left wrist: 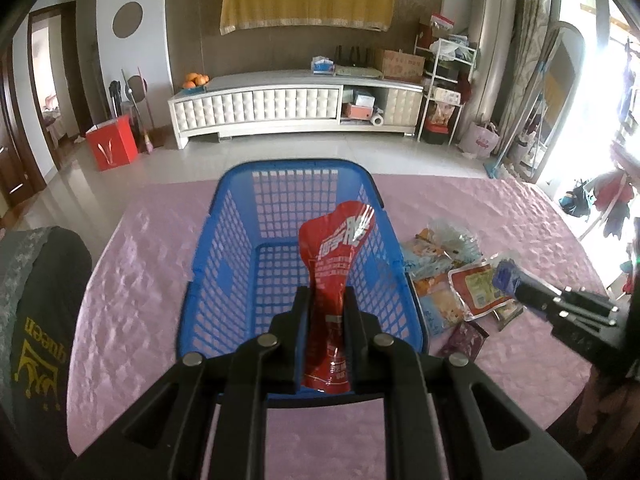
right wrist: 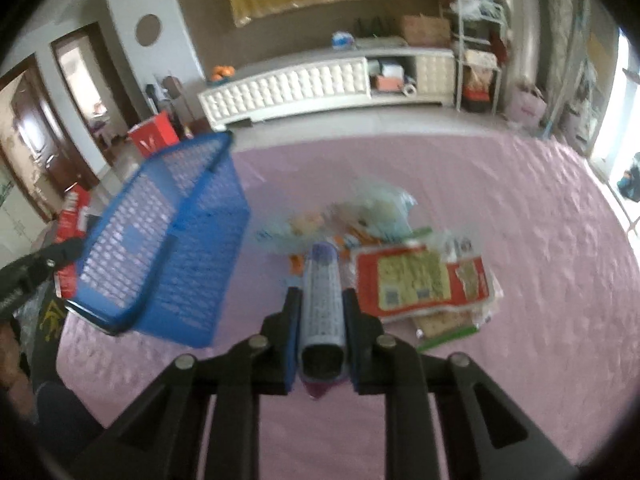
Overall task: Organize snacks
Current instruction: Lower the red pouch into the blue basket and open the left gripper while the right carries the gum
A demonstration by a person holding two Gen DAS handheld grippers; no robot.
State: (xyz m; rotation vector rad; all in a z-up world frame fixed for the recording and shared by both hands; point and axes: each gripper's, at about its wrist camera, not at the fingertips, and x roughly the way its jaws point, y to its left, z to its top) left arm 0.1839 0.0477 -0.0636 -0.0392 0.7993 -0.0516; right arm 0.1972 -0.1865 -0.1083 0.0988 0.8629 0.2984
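My left gripper is shut on a red snack pouch and holds it above the near end of the blue plastic basket, whose floor is bare. My right gripper is shut on a purple snack packet, above the pink tablecloth between the basket and the snack pile. The right gripper also shows in the left wrist view. A red and yellow packet lies on top of the pile.
Several loose snack packets lie on the pink-covered table right of the basket. A dark cushion or garment sits at the table's left edge. Beyond the table are tiled floor, a white TV cabinet and a red box.
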